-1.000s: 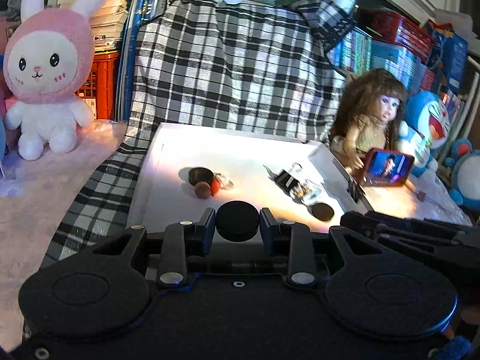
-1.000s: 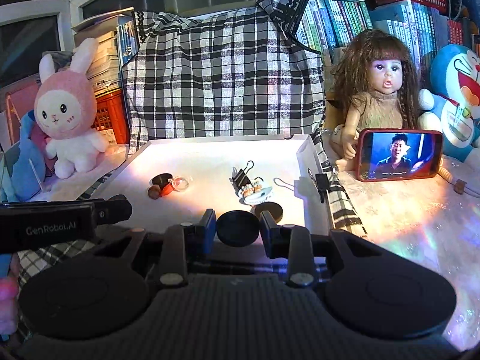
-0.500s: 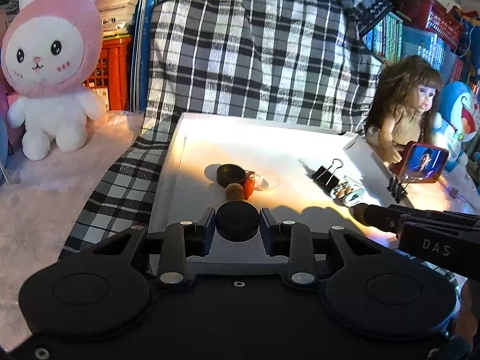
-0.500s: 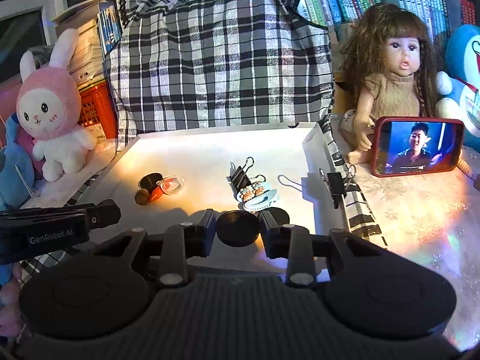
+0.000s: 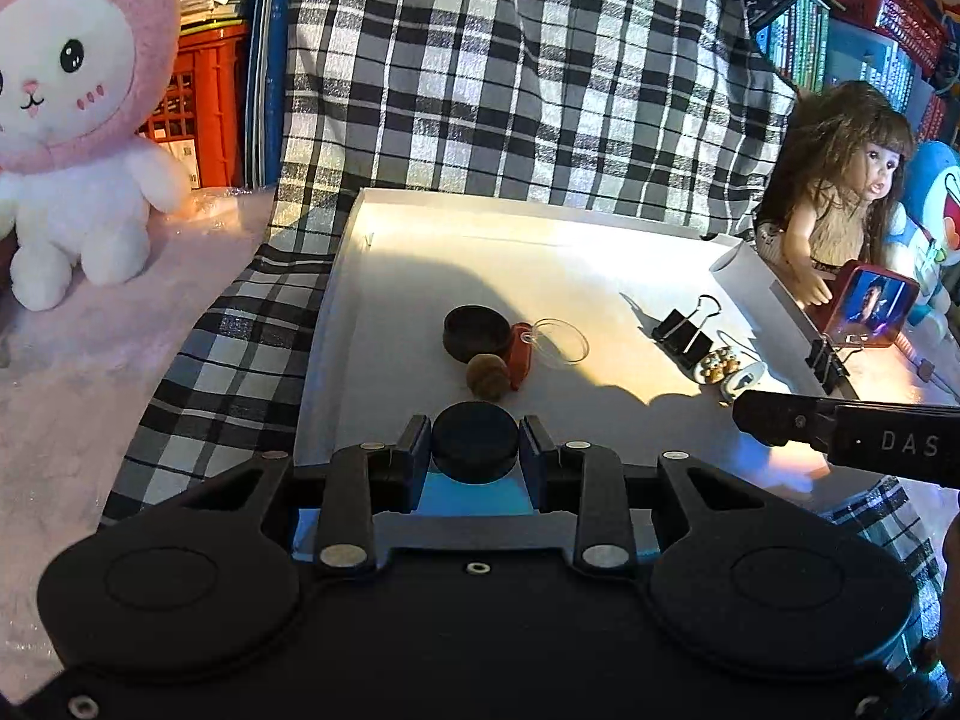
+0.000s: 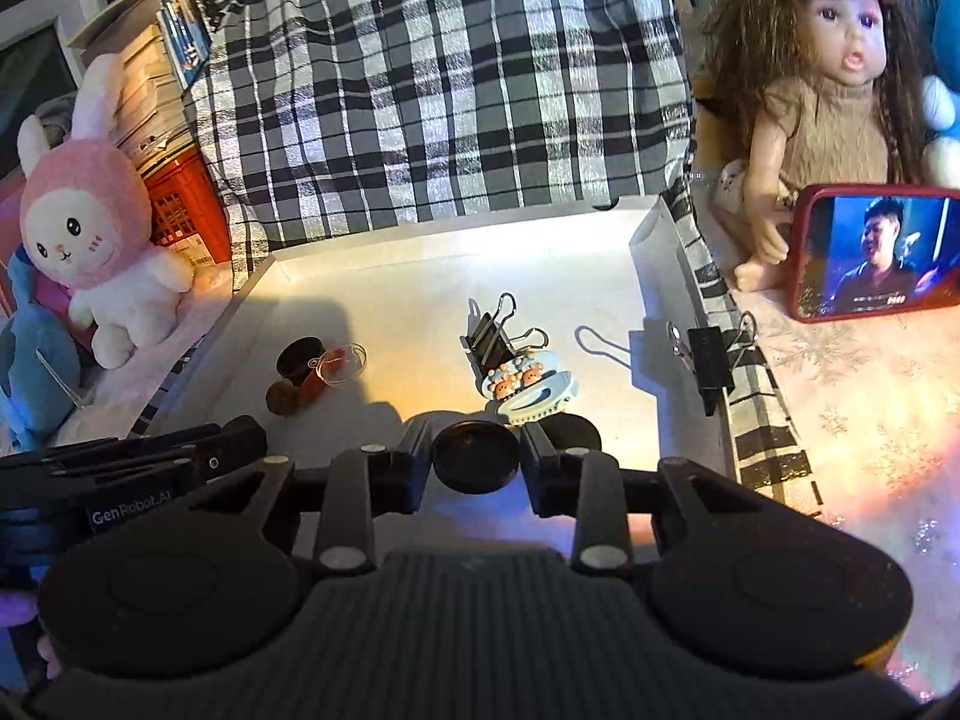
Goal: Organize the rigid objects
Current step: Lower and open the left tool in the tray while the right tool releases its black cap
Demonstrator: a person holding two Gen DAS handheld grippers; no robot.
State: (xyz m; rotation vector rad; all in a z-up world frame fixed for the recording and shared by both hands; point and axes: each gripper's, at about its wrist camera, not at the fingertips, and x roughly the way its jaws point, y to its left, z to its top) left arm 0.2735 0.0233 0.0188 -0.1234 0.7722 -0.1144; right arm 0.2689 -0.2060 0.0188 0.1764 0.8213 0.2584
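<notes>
Over the near edge of the white tray (image 5: 336, 324), your left gripper (image 5: 474, 443) tilts downward with its jaws closed on a black round disc (image 5: 474, 443), pads pressing on both its sides. Just past that disc sit a dark round cap (image 5: 477, 333), a brown ball (image 5: 487, 377), a red piece (image 5: 519, 354) and a clear round lid (image 5: 561, 341), all clustered and touching or nearly so. Your right gripper (image 6: 477, 465) points down at a similar slant beside it, jaws gripping a second black disc (image 6: 477, 465) by its edges; this one shows a raised rim. Another dark disc (image 6: 576, 432) lies on the tray floor just behind its right finger. Ahead of it a black binder clip (image 6: 489, 339) rests against a pale blue hair clip (image 6: 528, 390) decorated with small bears. A further binder clip (image 6: 708, 357) is clamped on the tray's right wall.

Readable writing: "DAS" on the side of the right gripper in the left wrist view, and "GenRobot.AI" on the side of the left gripper in the right wrist view. A red-cased phone (image 6: 876, 252) leans against a doll (image 6: 828, 72), its screen playing video with captions too small to read. A pink rabbit plush (image 5: 66, 120) sits to the left on the worktop (image 5: 90, 396).
</notes>
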